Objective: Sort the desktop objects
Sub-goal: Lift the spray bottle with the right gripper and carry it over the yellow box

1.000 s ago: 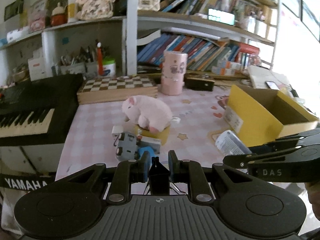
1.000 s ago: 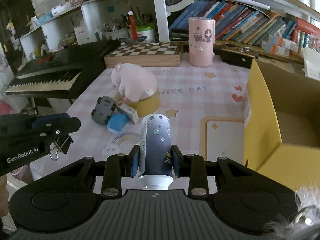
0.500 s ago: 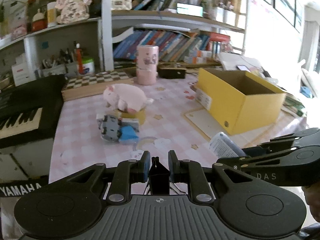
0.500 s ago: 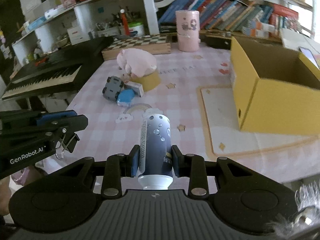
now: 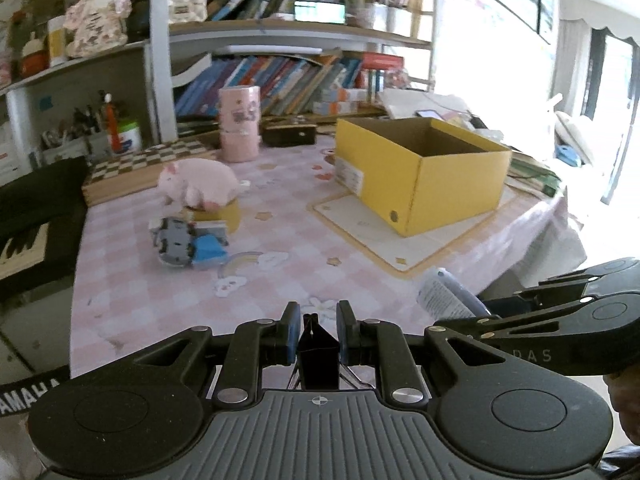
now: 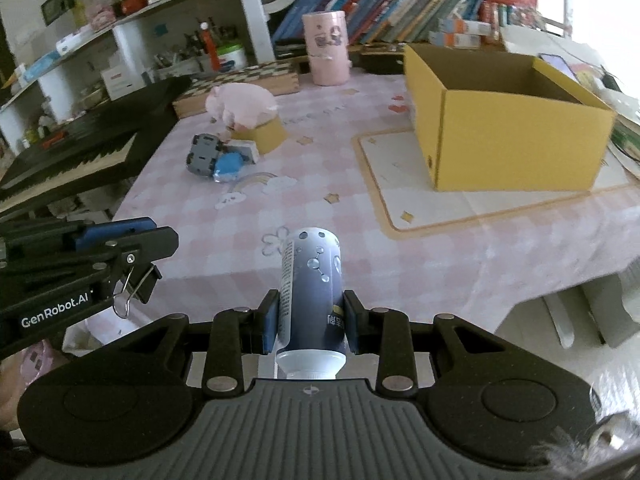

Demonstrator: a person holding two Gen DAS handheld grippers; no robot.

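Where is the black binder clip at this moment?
The black binder clip is clamped in the left gripper, low at centre in the left wrist view, above the table's near edge.

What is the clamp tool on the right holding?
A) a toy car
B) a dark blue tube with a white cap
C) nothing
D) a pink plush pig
B: the right gripper is shut on the dark blue tube, white cap toward the camera.
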